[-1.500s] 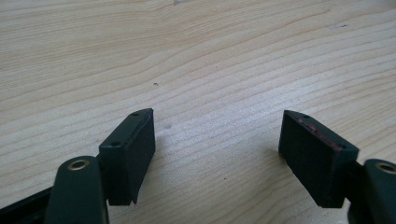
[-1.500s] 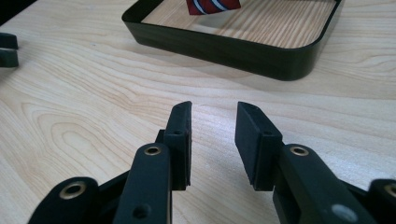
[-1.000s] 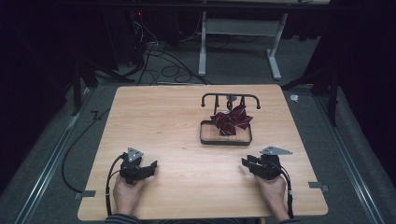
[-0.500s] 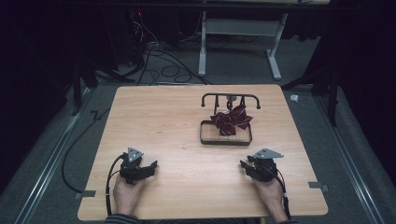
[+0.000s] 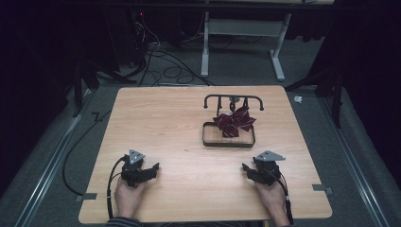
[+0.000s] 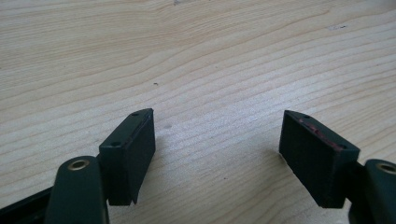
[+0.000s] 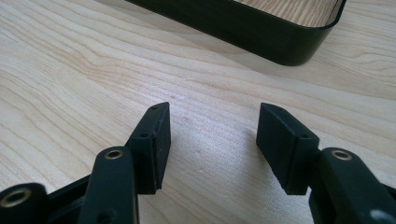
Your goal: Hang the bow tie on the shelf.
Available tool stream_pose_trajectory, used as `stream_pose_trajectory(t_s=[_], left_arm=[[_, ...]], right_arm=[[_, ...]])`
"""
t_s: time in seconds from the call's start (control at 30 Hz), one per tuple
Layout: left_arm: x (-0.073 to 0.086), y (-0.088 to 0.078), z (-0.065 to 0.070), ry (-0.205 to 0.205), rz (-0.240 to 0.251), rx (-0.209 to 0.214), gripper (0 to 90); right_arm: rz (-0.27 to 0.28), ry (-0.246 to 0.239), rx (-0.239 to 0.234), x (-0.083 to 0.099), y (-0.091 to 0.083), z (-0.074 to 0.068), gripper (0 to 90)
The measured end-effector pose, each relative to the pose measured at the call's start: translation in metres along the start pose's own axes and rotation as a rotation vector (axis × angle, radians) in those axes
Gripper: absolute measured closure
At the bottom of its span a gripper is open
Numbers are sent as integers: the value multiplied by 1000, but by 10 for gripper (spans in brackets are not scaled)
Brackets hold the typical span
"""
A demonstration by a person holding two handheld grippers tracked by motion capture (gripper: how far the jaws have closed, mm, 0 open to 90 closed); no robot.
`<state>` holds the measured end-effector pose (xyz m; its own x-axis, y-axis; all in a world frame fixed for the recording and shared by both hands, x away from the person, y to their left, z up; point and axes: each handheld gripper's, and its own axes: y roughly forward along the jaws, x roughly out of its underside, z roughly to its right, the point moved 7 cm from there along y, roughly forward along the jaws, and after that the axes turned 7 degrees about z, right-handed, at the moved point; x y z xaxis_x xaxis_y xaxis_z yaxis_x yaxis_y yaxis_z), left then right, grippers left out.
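The left tongs [image 5: 152,169] sit low on the pale wooden tabletop [image 5: 179,123] with their jaws spread wide and nothing between them. In the left gripper view those tongs [image 6: 217,144] frame only bare wood: two blunt, matte black rectangular pads [image 6: 133,149], each with small screw holes along its top edge, the right-hand one scuffed with a faint reddish smear. Brass-coloured rivets sit in the black arms behind the pads.

The right tongs [image 5: 246,168] also gape, a little less widely, and grip nothing. Seen in the right gripper view, the tongs [image 7: 212,140] point at the near wall of a shallow black tray with rounded corners [image 7: 261,28], which lies just ahead of them, not touching. The tray's wall is smooth and slightly glossy; its floor looks like light wood.

From above, that tray [image 5: 228,142] lies ahead of the right tongs and a little toward the left ones. A dark red pinwheel-shaped fabric bow with pale stripes [image 5: 234,121] hangs over it from a thin black metal rack with curved ends [image 5: 233,99]. A hand [image 5: 128,198] grips the left tool from behind, another hand [image 5: 272,198] the right, each with a black cable trailing back. A grey three-cornered plate [image 5: 269,155] tops the right tool. The tabletop's grain runs in long, wavy streaks.
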<state>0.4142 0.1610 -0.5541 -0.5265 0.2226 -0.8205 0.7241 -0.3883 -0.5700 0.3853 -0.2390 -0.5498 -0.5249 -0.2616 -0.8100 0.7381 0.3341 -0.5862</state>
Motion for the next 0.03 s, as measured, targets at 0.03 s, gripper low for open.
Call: stream_pose_trajectory(t_s=[0.03], left_arm=[[0, 0, 0, 0, 0, 0, 276]], right_arm=[[0, 0, 0, 0, 0, 0, 463]])
